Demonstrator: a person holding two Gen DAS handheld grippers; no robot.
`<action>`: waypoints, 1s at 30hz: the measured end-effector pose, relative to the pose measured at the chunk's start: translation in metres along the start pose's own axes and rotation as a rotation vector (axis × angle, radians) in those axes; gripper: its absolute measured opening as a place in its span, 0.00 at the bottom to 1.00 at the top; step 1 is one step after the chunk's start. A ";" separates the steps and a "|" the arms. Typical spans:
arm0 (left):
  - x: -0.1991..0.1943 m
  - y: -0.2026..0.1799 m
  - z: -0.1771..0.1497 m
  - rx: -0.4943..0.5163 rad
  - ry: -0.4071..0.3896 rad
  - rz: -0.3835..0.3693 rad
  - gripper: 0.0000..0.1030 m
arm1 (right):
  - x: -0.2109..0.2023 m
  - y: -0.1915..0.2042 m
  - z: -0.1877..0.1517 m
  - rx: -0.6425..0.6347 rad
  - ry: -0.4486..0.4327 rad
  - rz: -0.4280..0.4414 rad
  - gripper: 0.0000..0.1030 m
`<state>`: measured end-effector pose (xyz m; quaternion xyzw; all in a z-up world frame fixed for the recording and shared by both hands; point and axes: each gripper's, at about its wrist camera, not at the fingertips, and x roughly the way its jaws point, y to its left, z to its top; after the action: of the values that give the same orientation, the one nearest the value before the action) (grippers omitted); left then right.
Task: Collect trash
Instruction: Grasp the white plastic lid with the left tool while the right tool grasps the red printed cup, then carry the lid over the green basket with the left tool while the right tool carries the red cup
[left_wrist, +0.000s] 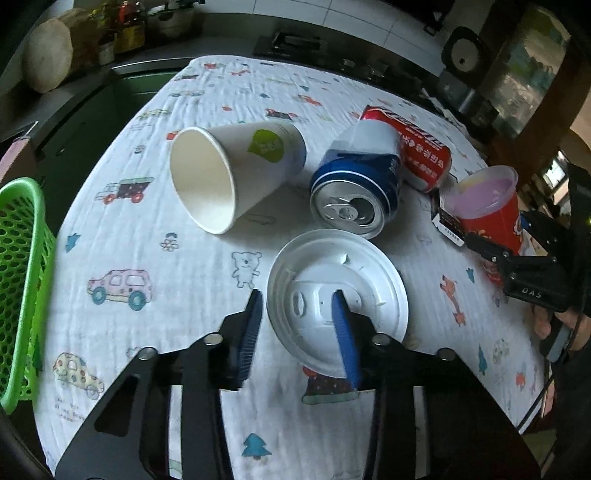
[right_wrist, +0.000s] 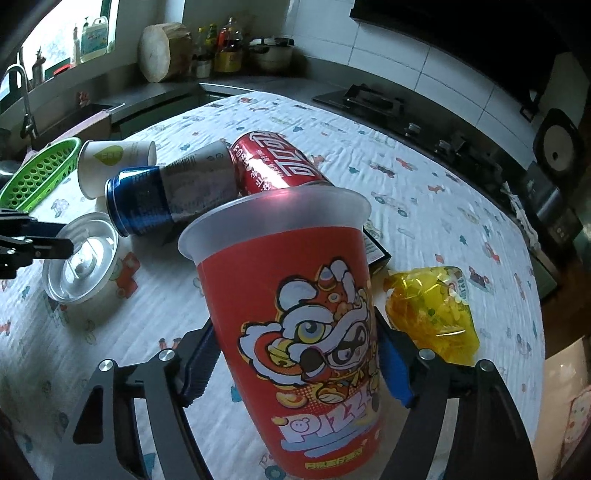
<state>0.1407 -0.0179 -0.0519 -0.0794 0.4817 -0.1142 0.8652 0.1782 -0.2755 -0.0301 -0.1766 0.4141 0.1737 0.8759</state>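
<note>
Trash lies scattered over the cloth-covered counter (left_wrist: 155, 229), and you have a claw on two pieces of it.

From your left wrist: the left claw (left_wrist: 295, 325) straddles the near-left rim of the white plastic lid (left_wrist: 325, 266), which lies flat. One blue finger (left_wrist: 343, 339) rests on top of the lid, the other sits just outside its edge on the cloth. The jaws are part-way closed with the rim between them; whether the pads actually pinch it you cannot tell. Beyond the lid lie a paper cup (left_wrist: 236, 166) on its side, a dented blue can (left_wrist: 358, 184) and a red can (left_wrist: 417, 147). The green basket (left_wrist: 22, 258) stands at the far left edge, on this claw's side, so I'd judge the left hand the nearer one to it.

From your right wrist: the right claw (right_wrist: 295, 365) is closed on the lower body of the red plastic cup (right_wrist: 288, 295), pads on both flanks, mouth tilted away from you. A yellow wrapper (right_wrist: 432, 314) lies just right of it. The basket (right_wrist: 40, 170) sits far left, past both cans.
</note>
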 end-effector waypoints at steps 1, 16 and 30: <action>0.000 0.000 0.000 0.000 -0.001 -0.002 0.32 | -0.002 0.000 0.000 0.005 -0.005 0.000 0.70; -0.013 0.005 -0.004 -0.012 -0.032 -0.038 0.05 | -0.042 0.015 0.001 0.046 -0.080 0.049 0.70; -0.069 0.041 -0.011 -0.023 -0.128 -0.012 0.04 | -0.060 0.067 0.013 0.005 -0.115 0.118 0.70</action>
<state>0.1016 0.0399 -0.0116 -0.0996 0.4262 -0.1086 0.8926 0.1208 -0.2209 0.0138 -0.1395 0.3734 0.2340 0.8868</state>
